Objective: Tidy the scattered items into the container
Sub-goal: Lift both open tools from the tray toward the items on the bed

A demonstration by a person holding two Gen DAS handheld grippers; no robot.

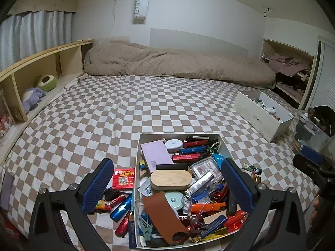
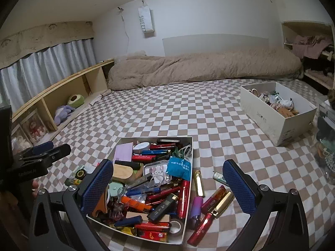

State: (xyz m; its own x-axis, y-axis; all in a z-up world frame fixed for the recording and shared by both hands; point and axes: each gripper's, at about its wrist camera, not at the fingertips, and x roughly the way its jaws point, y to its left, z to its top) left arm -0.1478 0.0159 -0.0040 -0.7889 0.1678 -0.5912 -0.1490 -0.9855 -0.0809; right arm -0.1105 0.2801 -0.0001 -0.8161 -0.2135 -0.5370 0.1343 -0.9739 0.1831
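A white container box (image 1: 180, 135) (image 2: 189, 146), heaped with lighters, tubes and small items, sits on the checkered bed. My left gripper (image 1: 167, 185) is open and empty above its near half. Left of the box lie a red packet (image 1: 123, 178), a blue lighter (image 1: 122, 207) and red lighters (image 1: 118, 201). My right gripper (image 2: 168, 186) is open and empty over the box's right edge. Right of the box lie a gold tube (image 2: 199, 181), a purple lighter (image 2: 196, 209), red tubes (image 2: 202, 226) and a small green packet (image 2: 218, 176).
A second white box (image 1: 260, 117) (image 2: 276, 108) with trinkets stands at the right. A rolled beige duvet (image 1: 173, 62) lies along the far wall. A wooden shelf (image 1: 41, 67) with plush toys runs along the left. Clutter sits at the right bed edge (image 2: 326, 146).
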